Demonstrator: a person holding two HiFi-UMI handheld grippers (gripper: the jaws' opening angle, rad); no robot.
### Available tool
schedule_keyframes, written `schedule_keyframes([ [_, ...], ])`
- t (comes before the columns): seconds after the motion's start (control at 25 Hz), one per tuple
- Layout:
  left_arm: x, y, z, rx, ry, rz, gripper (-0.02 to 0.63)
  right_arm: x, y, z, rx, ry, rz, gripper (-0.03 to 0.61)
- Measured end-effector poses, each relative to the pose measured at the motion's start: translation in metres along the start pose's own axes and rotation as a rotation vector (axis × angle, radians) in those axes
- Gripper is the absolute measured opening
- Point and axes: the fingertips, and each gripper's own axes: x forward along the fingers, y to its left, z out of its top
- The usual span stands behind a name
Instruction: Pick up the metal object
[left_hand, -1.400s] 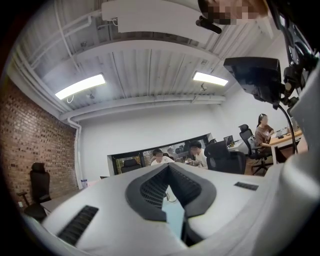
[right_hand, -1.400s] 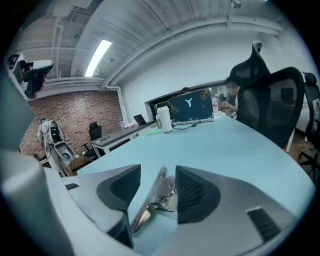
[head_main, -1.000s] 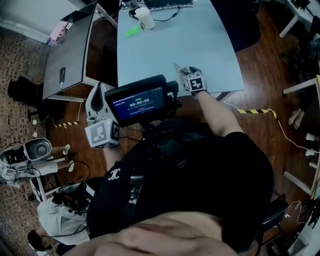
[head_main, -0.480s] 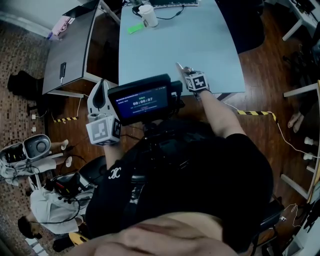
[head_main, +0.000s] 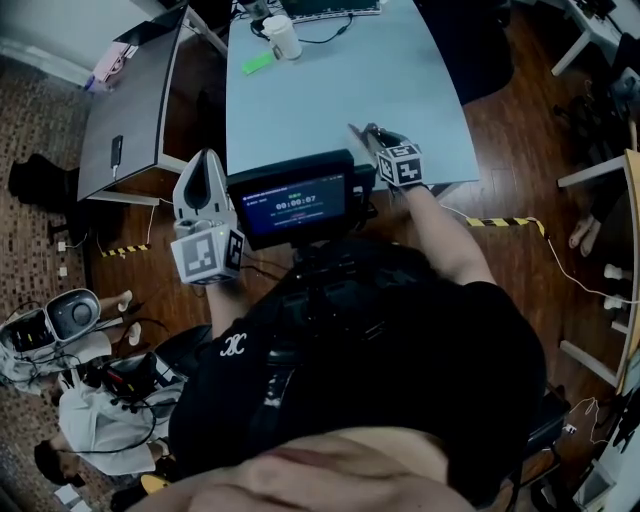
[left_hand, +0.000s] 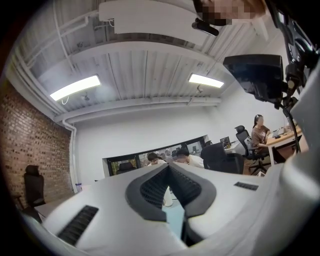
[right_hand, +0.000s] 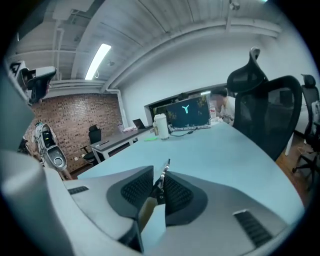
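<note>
**Head view.** The pale blue tabletop (head_main: 330, 90) is seen in the upper centre. The right gripper (head_main: 374, 138) is held over the table's near edge, at about 1 o'clock from the dark chest-mounted screen (head_main: 298, 205). The thin silvery metal object (head_main: 356, 138) is seen sticking out of its tips toward 11 o'clock. It appears to be clear of the tabletop, though the gap cannot be confirmed from this angle. The white left gripper (head_main: 203, 165) is held at 9 o'clock from the screen, just off the table's near left corner. A white cup (head_main: 283, 37) and a small green item (head_main: 260, 62) are noted at the table's far end, at about 11 o'clock from the right gripper and well apart from it. A dark grey desk (head_main: 135, 100) stands at 9 o'clock from the table.

**Left gripper view.** The jaws are recorded as closed, pad tips touching, with nothing between them. Two ceiling strip lights (left_hand: 75, 87) and seated people are seen beyond, in the background.

**Right gripper view.** The jaws have just been closing and are now clamped on the metal object, which is held upright between the ribbed pads. Its narrow end projects past the tips toward 12 o'clock. The tabletop is seen beyond. The cup and a dark monitor (right_hand: 187, 112) are noted at 12 o'clock, and a black office chair (right_hand: 270, 115) at 2 o'clock.
</note>
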Motion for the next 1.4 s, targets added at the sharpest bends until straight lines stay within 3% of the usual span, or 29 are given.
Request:
schedule_keyframes([
  [0.12, 0.005, -0.014, 0.005, -0.012, -0.029, -0.033, 0.011, -0.025, -0.013, 0.032, 0.004, -0.096, -0.032, 0.052],
  [0.28, 0.009, -0.025, -0.003, 0.0, -0.007, -0.051, 0.011, -0.067, -0.021, 0.09, -0.006, -0.275, -0.064, 0.049],
  [0.6, 0.018, -0.042, -0.006, -0.015, -0.019, -0.057, 0.011, -0.189, 0.017, 0.221, -0.209, -0.687, -0.082, 0.048],
  [0.8, 0.016, -0.048, -0.002, -0.029, -0.048, -0.05, 0.011, -0.272, 0.038, 0.258, -0.32, -0.886, -0.123, 0.048],
  [0.96, 0.011, -0.065, 0.008, -0.028, -0.055, -0.04, 0.011, -0.319, 0.039, 0.265, -0.359, -0.935, -0.133, 0.046],
  [1.16, 0.001, -0.085, 0.017, -0.025, -0.058, -0.017, 0.011, -0.349, 0.031, 0.256, -0.314, -0.913, -0.084, 0.046],
  [1.4, -0.025, -0.095, 0.022, 0.024, -0.11, -0.026, 0.011, -0.4, 0.048, 0.238, -0.369, -0.957, -0.119, 0.046],
])
